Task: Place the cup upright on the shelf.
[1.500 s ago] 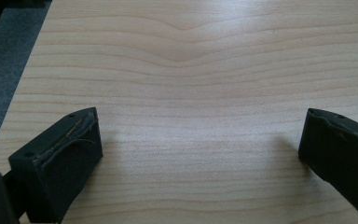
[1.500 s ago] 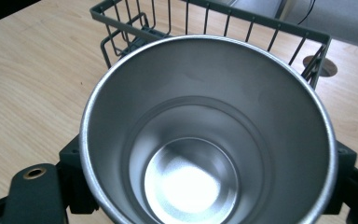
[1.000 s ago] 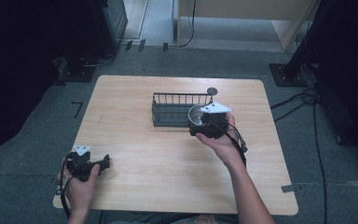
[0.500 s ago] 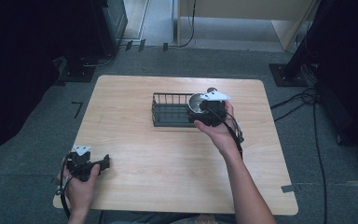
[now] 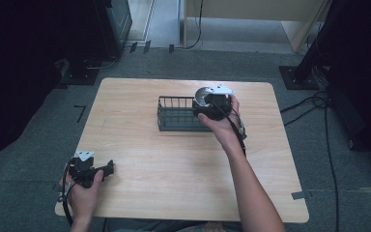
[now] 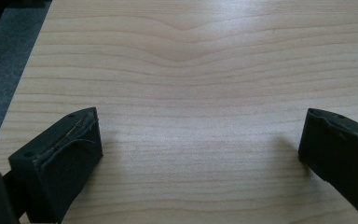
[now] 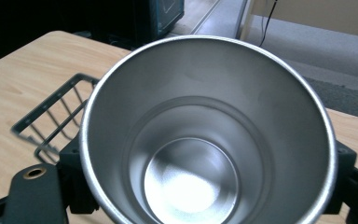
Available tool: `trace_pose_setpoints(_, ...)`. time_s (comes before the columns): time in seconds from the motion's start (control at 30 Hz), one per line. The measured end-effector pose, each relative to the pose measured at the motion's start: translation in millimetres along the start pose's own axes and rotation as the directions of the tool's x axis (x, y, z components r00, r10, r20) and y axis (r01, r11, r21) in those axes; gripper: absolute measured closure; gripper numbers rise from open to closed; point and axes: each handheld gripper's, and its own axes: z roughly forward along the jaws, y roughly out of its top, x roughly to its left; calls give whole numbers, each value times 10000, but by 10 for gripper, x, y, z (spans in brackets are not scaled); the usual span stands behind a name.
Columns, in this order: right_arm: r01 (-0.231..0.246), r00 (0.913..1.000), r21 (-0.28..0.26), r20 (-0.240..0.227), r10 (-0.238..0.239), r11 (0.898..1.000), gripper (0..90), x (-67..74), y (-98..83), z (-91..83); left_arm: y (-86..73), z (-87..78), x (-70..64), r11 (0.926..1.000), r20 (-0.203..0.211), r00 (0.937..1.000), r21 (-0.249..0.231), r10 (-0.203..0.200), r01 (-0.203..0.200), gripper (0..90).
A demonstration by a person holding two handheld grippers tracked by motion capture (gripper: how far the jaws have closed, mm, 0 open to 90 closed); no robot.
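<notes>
With our right gripper point(image 5: 211, 107) pinching a shiny round steel cup point(image 7: 209, 135) just over the right end of the black wire basket point(image 5: 176, 115), mouth facing us, our left gripper point(image 5: 107, 168) rests spread, far nearer us.

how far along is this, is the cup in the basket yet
Done: the right gripper has the steel cup clamped between its jaws. In hand: the cup is held at the right end of the wire basket, not released. Left: setting it down and letting go. The left gripper rests open near the table's front-left corner.
</notes>
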Motion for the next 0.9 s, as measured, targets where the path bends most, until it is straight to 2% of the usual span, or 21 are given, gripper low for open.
trace_pose_setpoints(0.33, -320, 9992, 66, 230, 318, 9995, 183, -49, 27, 213, 0, 0, 0, 10000, 0, 10000, 2, 3, -3, 0)
trace_pose_setpoints(0.9, -288, 9984, 546, 507, 260, 9981, 183, -27, -93, 523, 0, 0, 0, 10000, 0, 10000, 2, 2, -2, 0)
